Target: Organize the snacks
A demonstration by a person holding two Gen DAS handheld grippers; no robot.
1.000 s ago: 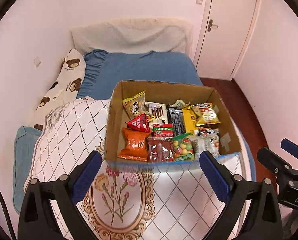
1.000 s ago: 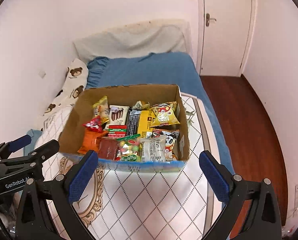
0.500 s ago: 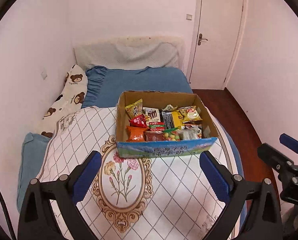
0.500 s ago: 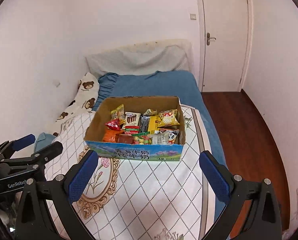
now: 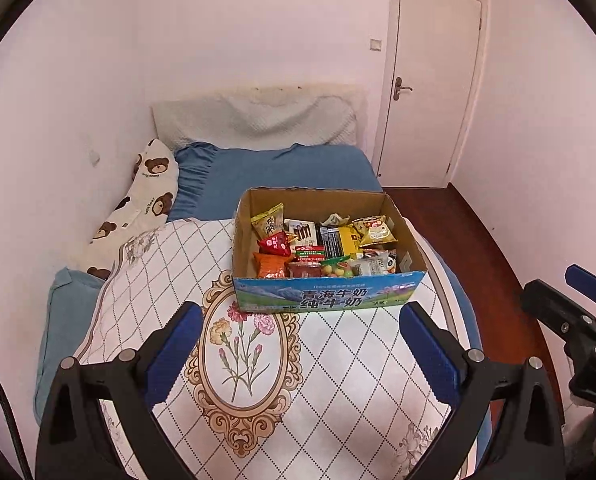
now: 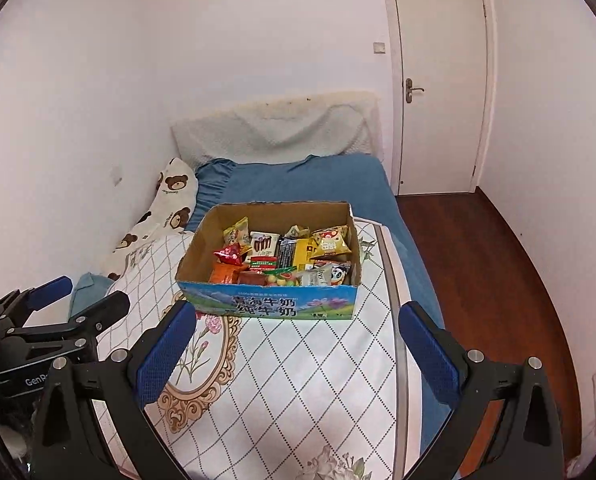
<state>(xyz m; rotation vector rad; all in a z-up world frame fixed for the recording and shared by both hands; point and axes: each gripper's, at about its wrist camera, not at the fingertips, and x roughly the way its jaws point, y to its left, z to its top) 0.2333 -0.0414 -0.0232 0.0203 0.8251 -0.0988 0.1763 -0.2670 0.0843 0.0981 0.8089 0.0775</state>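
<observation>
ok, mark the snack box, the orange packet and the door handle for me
snack box point(image 5: 330, 296), left wrist view, on its printed blue front wall.
orange packet point(image 5: 270, 266), left wrist view, on the middle of the wrapper, front left corner of the box.
door handle point(image 6: 412, 90), right wrist view, on the lever.

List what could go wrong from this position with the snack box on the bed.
The cardboard box sits on a soft quilt near the bed's right edge, so a push could tip it floorward. The snacks lie packed and overlapping; grabbing one may drag neighbours. Left gripper and right gripper are side by side and could collide.
</observation>
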